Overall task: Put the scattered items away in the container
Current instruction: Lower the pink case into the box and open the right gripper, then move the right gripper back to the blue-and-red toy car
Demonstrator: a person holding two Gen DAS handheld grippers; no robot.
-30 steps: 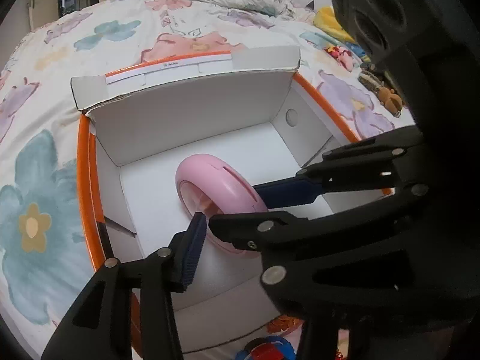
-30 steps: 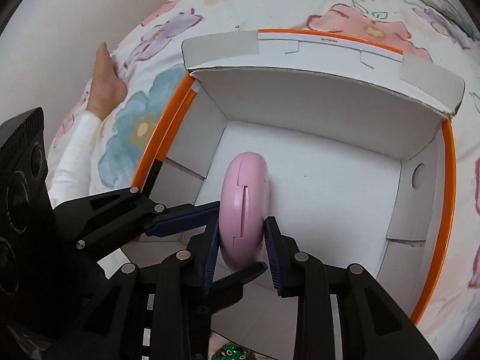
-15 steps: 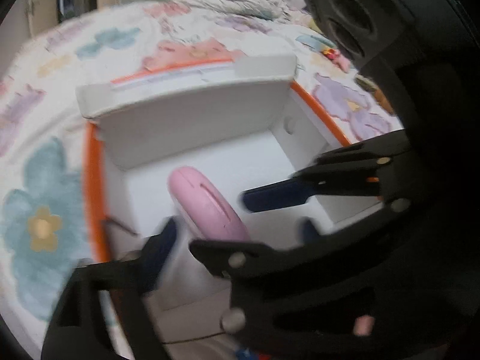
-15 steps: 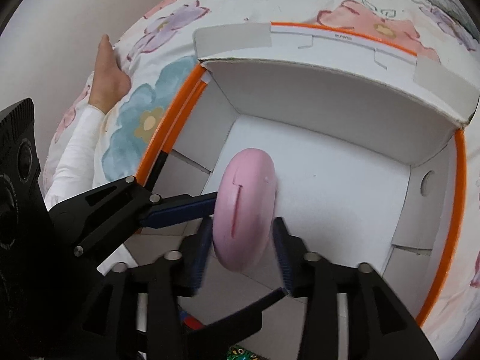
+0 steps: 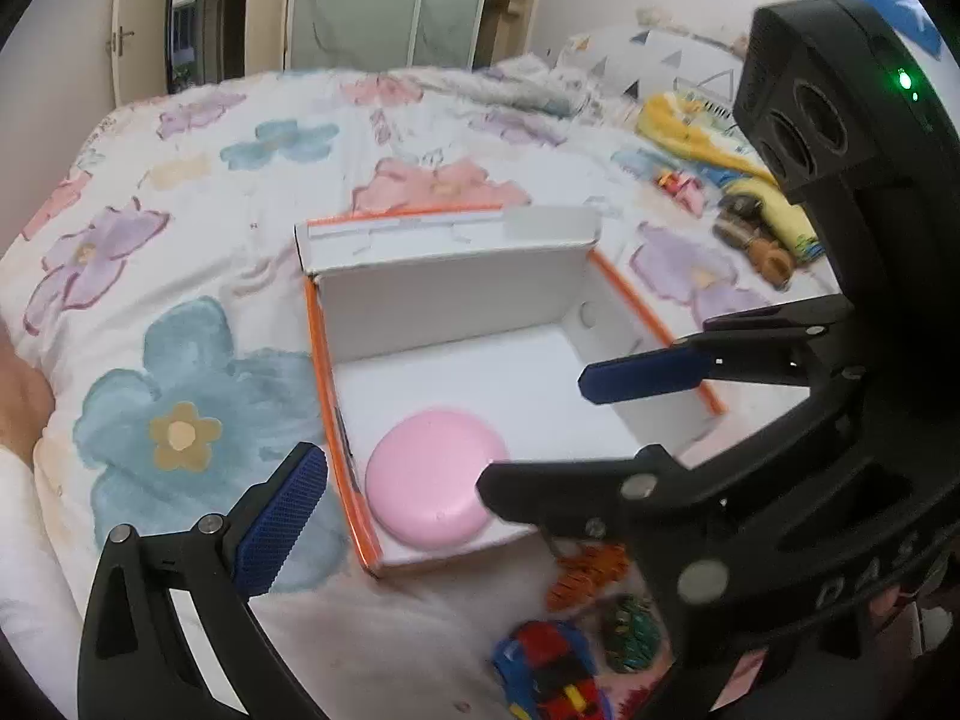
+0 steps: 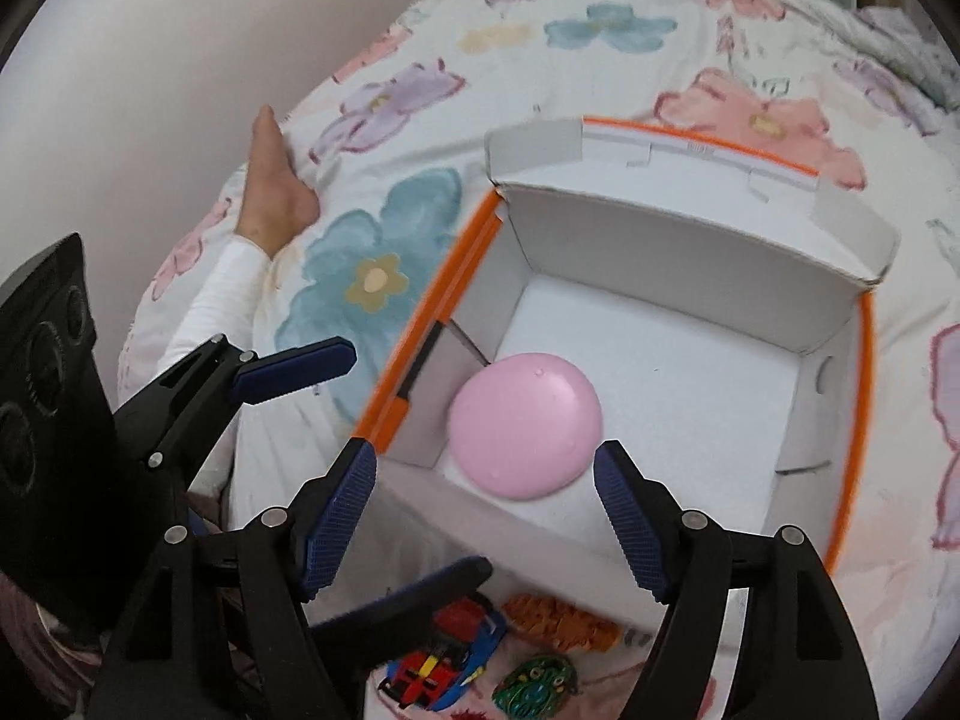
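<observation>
— What's in the box (image 6: 678, 240)?

— A round pink case (image 6: 526, 425), smooth and shut, lying flat on the white floor in the near left corner, close to the orange-edged left wall. The box itself is white card with orange rims, open on top, its far flap standing up, resting on the flowered bed.

— And outside it?

— Just before the near wall lie a red, blue and yellow toy car (image 6: 441, 663), an orange ridged toy (image 6: 561, 621) and a small green patterned toy (image 6: 534, 687), close together on the bed.
</observation>
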